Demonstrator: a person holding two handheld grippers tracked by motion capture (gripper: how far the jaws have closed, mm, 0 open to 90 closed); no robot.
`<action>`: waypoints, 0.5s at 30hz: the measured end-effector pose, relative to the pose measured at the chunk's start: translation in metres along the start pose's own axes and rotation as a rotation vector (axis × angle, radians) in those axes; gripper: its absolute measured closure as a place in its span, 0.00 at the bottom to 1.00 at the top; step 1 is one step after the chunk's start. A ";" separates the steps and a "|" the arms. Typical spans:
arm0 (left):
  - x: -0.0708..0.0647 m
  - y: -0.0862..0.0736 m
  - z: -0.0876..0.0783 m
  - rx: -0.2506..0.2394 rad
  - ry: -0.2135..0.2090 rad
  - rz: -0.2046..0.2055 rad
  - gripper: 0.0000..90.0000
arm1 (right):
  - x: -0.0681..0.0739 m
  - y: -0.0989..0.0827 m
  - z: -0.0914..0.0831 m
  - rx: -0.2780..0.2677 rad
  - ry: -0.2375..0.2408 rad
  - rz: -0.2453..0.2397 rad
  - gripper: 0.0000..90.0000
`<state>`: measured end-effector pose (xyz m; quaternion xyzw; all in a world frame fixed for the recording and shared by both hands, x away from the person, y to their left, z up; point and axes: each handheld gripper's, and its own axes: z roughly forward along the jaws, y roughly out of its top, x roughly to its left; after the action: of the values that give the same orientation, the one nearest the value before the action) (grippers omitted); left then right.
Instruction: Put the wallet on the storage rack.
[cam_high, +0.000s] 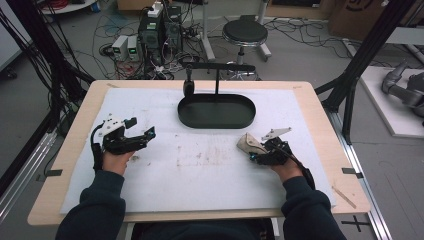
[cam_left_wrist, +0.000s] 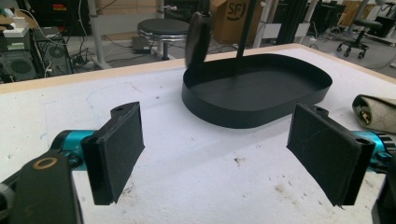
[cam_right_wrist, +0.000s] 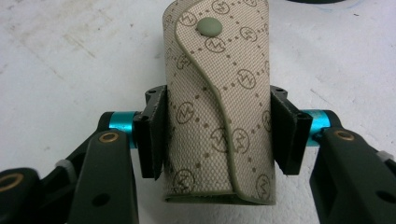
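A beige patterned pouch (cam_right_wrist: 219, 51) with a snap button lies on the white mat, and my right gripper (cam_right_wrist: 218, 116) is shut on it, one black pad pressing on each side. From above, the pouch (cam_high: 248, 143) sticks out to the left of the right gripper (cam_high: 257, 152), at the mat's right. My left gripper (cam_high: 148, 134) rests at the mat's left. Its jaws (cam_left_wrist: 224, 144) stand wide open with nothing between them, pointing toward the black oval tray (cam_left_wrist: 261, 88). One end of the pouch (cam_left_wrist: 376, 112) shows at the right edge of the left gripper view.
The black oval tray (cam_high: 220, 114) sits at the back middle of the mat. A thin T-shaped stand (cam_high: 216, 80) rises from it, with a dark object (cam_high: 188, 88) hanging at its left end. The mat (cam_high: 200, 165) is stained in the centre. Stool and cables lie beyond the table.
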<state>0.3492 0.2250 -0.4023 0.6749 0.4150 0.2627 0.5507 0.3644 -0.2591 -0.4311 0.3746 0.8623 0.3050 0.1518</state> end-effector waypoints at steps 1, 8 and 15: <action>0.000 0.000 0.000 -0.003 0.000 -0.001 0.20 | -0.001 0.000 0.000 -0.004 0.007 0.003 0.52; 0.000 0.000 0.000 -0.002 0.000 0.001 0.21 | -0.002 0.001 -0.003 -0.031 0.016 0.017 0.53; 0.000 0.000 0.000 0.000 0.002 -0.003 0.21 | -0.003 0.003 -0.010 -0.089 0.008 0.019 0.53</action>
<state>0.3492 0.2253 -0.4022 0.6740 0.4167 0.2624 0.5507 0.3632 -0.2640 -0.4220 0.3744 0.8448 0.3461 0.1621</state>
